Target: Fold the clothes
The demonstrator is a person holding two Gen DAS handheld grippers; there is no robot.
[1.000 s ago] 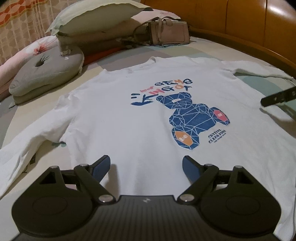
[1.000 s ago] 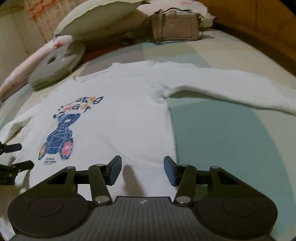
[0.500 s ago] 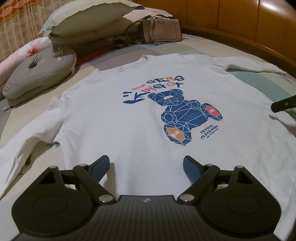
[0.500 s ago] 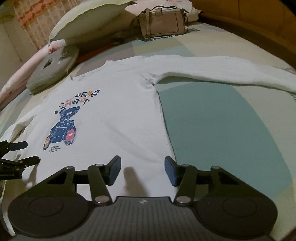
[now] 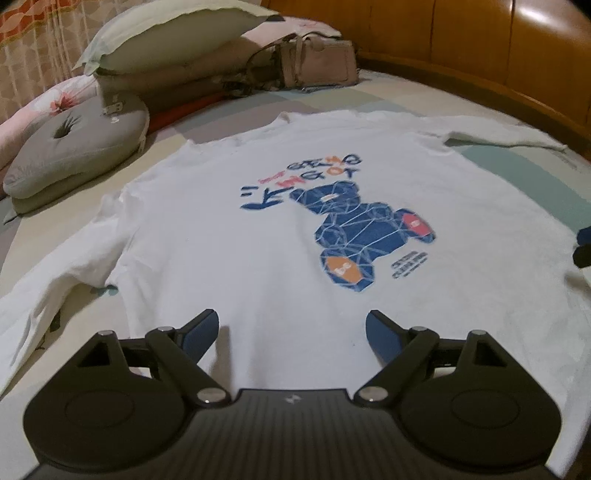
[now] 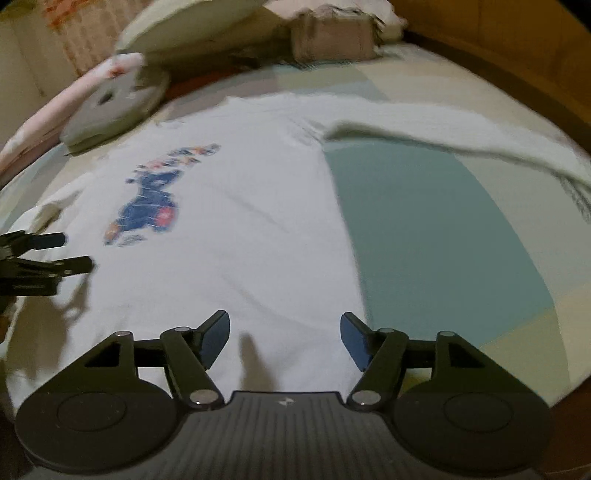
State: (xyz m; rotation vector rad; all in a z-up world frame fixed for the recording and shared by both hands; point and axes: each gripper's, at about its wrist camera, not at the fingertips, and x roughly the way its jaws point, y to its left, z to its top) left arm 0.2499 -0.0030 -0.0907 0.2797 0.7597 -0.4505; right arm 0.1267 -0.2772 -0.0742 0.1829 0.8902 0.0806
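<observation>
A white long-sleeved shirt lies spread flat, print side up, on the bed, its hem toward the cameras and its neck at 12 o'clock. The print is a blue faceted bear with an orange patch and a red patch. Above the bear the lettering reads roughly "GAME KING OF", though the letters are stylised and I cannot be sure of them; the small dark lines at its 4 o'clock are too fine to read.

The left gripper hangs over the hem with its jaws wide and nothing between them. The right gripper is above the shirt's hem near its right side edge; its jaws are opening, with only cloth beneath.

One sleeve stretches toward 2 o'clock across a teal patch of the cover. At 11 o'clock sit a grey cushion, a pale pillow and a beige handbag.
</observation>
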